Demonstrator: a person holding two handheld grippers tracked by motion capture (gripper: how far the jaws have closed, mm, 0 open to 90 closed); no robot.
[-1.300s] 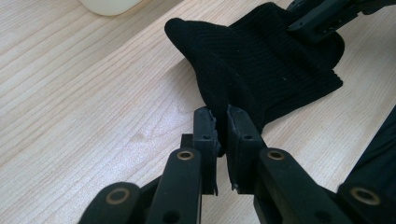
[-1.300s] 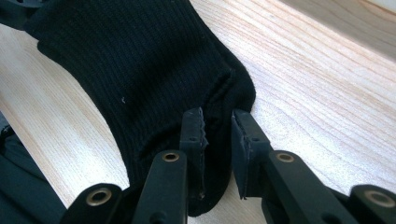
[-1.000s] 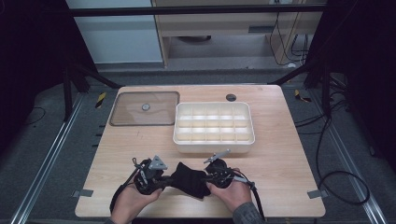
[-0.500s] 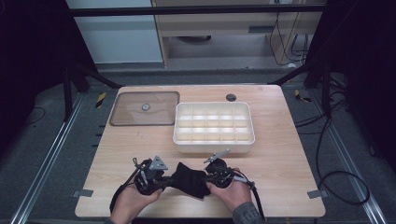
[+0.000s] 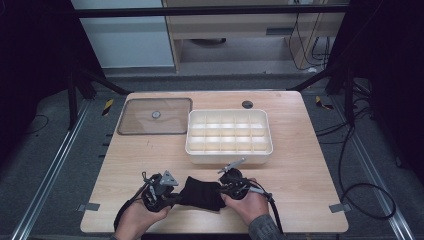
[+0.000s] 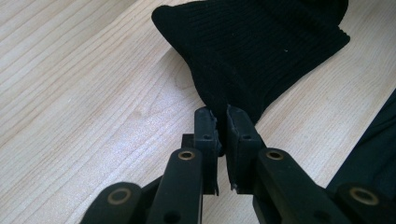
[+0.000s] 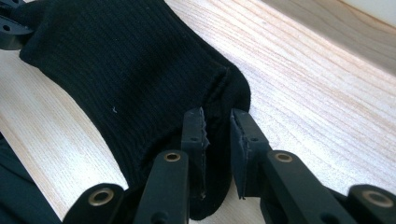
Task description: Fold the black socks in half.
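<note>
Surface: light wood-grain table (image 5: 310, 170), rectangular, straight grain, matte. It stands on grey floor between metal floor rails; dark frame posts either side, a white cabinet and cables behind.

Both grippers sit at the near edge of the table, facing each other. Left gripper (image 5: 172, 197) is clamped on one end of the black sock (image 5: 202, 192); in the left gripper view its jaws are almost together with a thin fold of knit pinched between them (image 6: 222, 135). Right gripper (image 5: 222, 189) grips the other end: in the right gripper view the rounded, seamed end of the sock (image 7: 140, 84) lies between jaws that stand a bit wider, fabric bunched between the pads. The sock spans flat on the wood between the two.

Beyond the right gripper, near: white plastic organizer box (image 5: 230, 150), rectangular with rounded corners and a grid of small empty compartments. Beyond the left gripper, farther off and just beside the box: clear brownish lid (image 5: 155, 116), lying flat with a small round knob at its centre. Small dark round spot (image 5: 247, 104) on the table behind the box. Nothing sits between the grippers and the box.

Sock: ribbed knit, soft, matte black, with a few specks of lint.
</note>
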